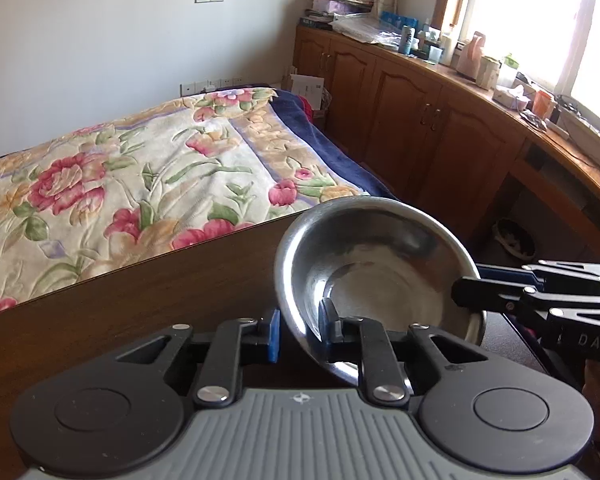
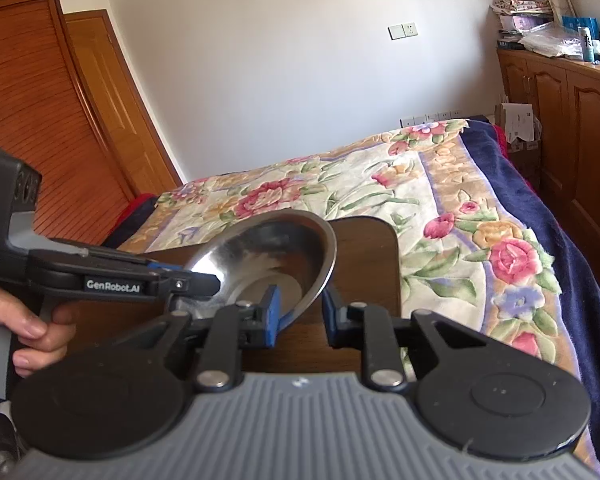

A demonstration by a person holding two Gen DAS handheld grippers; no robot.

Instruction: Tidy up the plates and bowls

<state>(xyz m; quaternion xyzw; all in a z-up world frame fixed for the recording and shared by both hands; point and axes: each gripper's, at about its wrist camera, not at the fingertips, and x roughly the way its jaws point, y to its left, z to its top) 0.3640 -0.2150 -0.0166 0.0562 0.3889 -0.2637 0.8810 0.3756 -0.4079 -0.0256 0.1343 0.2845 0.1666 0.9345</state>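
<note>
A steel bowl [image 1: 380, 276] is held tilted above the dark wooden counter [image 1: 160, 292], one claw at each side of its rim. Left claw [image 1: 304, 334]: its fingers straddle the near rim, one blue pad inside the bowl and one outside; whether the pads bear on the metal cannot be told from either view. Right claw [image 2: 300, 316]: likewise astride the rim, its left pad inside the bowl and its right pad outside with a gap showing, so it too reads as loosely spread rather than surely clamped. In the left wrist view the right claw enters from the right and meets the bowl's far rim; in the right wrist view the left claw, gripped by a hand [image 2: 24, 328], enters from the left. Progress: early or midway, as judged; no plates, other bowls or stack appear in view, and the bowl has yet to be set down. A floral bed [image 1: 120, 168] lies beyond the counter.
</note>
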